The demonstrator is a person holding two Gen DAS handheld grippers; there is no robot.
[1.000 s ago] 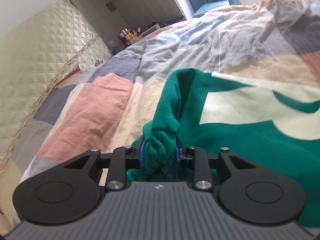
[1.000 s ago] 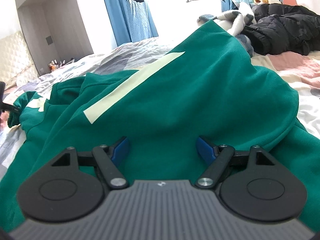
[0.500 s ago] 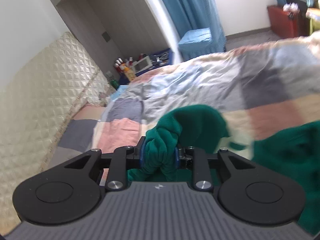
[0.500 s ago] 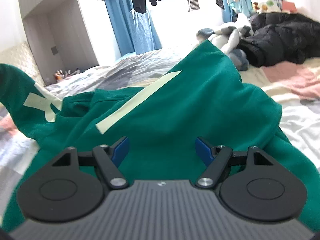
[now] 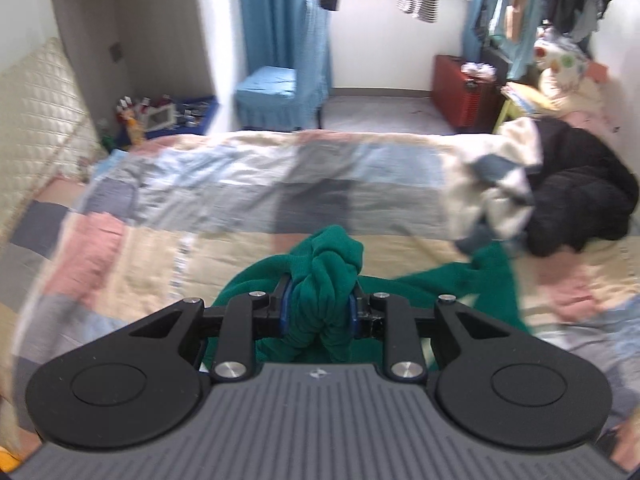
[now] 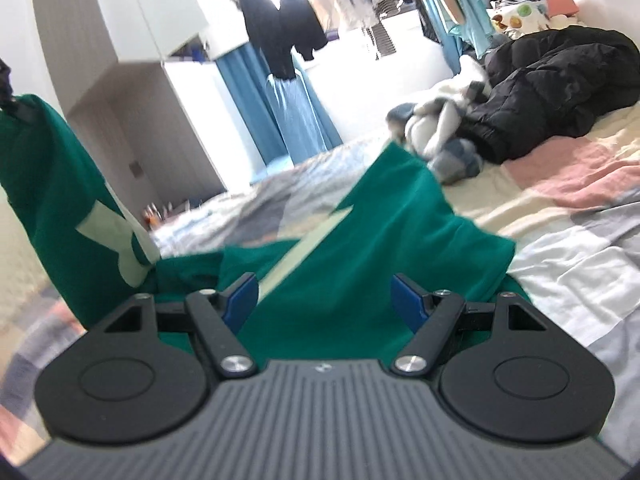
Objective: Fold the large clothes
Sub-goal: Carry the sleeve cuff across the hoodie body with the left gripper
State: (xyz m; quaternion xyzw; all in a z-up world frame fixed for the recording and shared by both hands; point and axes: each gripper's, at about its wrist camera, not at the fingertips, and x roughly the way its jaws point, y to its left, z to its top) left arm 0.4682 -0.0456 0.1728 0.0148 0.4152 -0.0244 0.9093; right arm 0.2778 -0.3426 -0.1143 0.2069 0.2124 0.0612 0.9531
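Observation:
A large green sweatshirt (image 6: 400, 216) with a pale stripe (image 6: 316, 236) lies on the bed's patchwork quilt (image 5: 200, 256). My left gripper (image 5: 318, 304) is shut on a bunched end of the sweatshirt (image 5: 324, 264) and holds it high above the bed. The right wrist view shows that lifted end (image 6: 60, 208) hanging at the far left, with a pale marking on it. My right gripper (image 6: 324, 300) sits low over the body of the sweatshirt. Its jaws stand wide, the cloth runs between them, and the blue pads (image 6: 240, 300) do not press on it.
A black puffer jacket (image 5: 580, 192) and a white and blue garment (image 5: 500, 184) are heaped at the bed's right end. A padded headboard (image 5: 32, 120) stands to the left. Beyond the bed are a blue chair (image 5: 276, 92), a red cabinet (image 5: 460, 88) and hanging laundry.
My left gripper has risen high and tipped down, carrying the bunched end up off the quilt. The right gripper has shifted a little and its jaws stay wide.

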